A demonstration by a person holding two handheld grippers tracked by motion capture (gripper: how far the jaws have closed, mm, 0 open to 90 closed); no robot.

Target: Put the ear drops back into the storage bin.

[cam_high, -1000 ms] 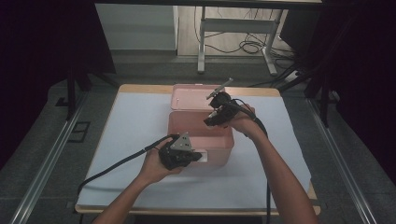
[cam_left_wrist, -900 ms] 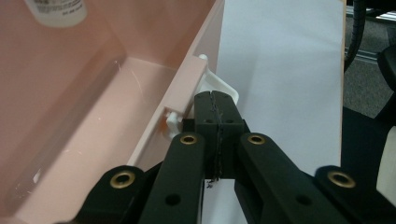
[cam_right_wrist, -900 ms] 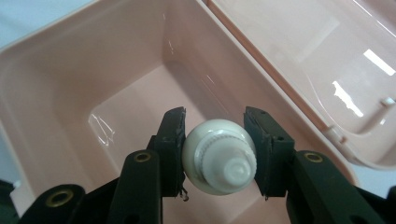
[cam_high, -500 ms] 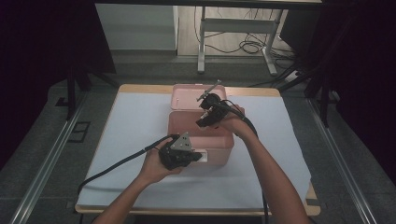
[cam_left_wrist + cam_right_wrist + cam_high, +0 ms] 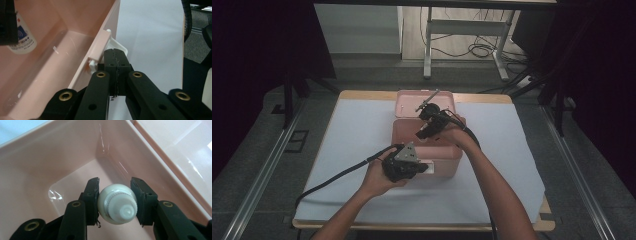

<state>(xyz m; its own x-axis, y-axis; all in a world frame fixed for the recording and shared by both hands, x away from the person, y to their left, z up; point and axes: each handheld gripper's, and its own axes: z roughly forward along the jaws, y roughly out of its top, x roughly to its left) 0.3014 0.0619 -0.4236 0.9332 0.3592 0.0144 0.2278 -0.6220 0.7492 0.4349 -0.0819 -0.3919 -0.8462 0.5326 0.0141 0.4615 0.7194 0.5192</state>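
Observation:
An open pink box (image 5: 446,161) stands on the white sheet, its lid (image 5: 408,101) folded back behind it. My right gripper (image 5: 422,134) hangs over the box's inside, shut on a white bottle (image 5: 117,206) whose cap faces the camera; the right gripper (image 5: 115,182) points down toward the box floor (image 5: 72,182). The bottle's blue label (image 5: 21,37) appears in the left gripper view. My left gripper (image 5: 115,51) is shut, its tips against the white latch (image 5: 124,49) on the box's front wall, nothing visible between the pads. From above, the left gripper (image 5: 424,167) rests at that wall.
The box sits mid-table on a white sheet (image 5: 362,125) over a wooden tabletop (image 5: 362,94). Black cables (image 5: 337,175) trail from both grippers toward the near edge. Metal rails (image 5: 262,165) run along the table's sides, and a desk frame (image 5: 462,27) stands behind it.
My right gripper has moved left and down with the bottle, from above the box's back edge into the box. The left gripper has stayed at the latch.

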